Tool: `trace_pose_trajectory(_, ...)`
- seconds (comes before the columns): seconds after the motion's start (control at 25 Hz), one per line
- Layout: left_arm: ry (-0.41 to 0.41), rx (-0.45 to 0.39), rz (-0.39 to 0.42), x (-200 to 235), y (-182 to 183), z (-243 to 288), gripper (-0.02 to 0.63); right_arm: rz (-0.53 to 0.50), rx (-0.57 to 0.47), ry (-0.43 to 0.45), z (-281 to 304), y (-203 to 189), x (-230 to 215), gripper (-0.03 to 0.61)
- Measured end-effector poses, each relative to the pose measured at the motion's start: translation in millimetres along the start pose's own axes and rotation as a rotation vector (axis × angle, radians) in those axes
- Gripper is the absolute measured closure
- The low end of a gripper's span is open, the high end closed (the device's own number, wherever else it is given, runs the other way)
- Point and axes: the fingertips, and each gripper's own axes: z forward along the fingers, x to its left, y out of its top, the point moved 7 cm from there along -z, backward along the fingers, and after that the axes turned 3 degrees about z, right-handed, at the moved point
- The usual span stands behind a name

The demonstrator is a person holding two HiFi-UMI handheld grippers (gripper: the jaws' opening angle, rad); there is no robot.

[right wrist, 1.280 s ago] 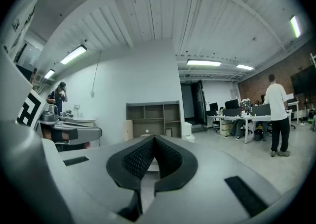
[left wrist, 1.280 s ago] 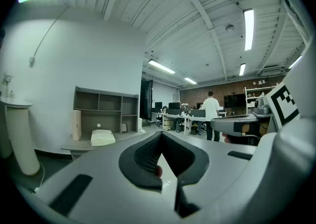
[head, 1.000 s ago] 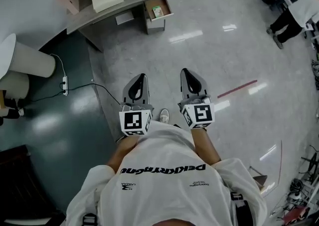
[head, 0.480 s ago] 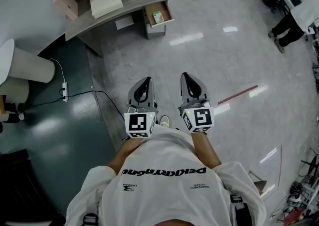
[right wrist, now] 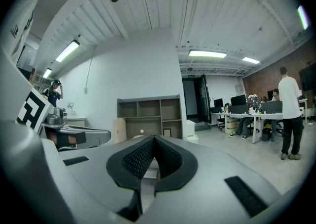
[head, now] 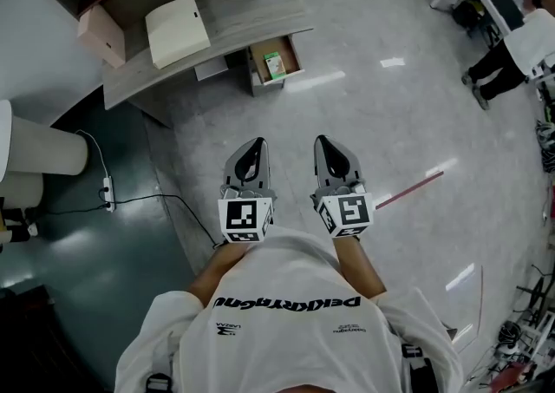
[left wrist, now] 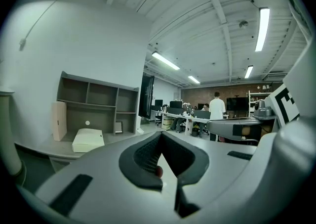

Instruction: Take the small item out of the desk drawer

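Left gripper (head: 251,143): jaws pressed together, nothing between them, held at chest height.
Right gripper (head: 323,140): jaws pressed together, empty, just beside the left one.
Small item (head: 273,66): green and white, lying near the middle of the drawer (head: 297,55), untouched.
Drawer: already pulled out, below the right end of the desk (head: 234,18).
Progress: opening looks done; the walk up, the pinch and the lift are all left.
Open room: bare floor (head: 364,114) lies between the person and the drawer; a cable (head: 165,199) runs at the left.
Edges: the desk's front edge overhangs the drawer's back, so I judge that 1 gripper should come down from above.
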Motion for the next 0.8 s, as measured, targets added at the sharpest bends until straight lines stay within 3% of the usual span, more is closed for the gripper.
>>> trace_pose_trajectory(0.4,-0.042,-0.001,-0.011,90.6,23.8,115.9,0.598,0.0,0.018,-0.039,140.5,33.1,-22.2,0.551)
trace_pose_trajectory(0.8,-0.054,0.041,-0.032,128.9,16.7,177.4,0.598,0.02,0.081,-0.027,216.1,27.2,-34.8,0.551)
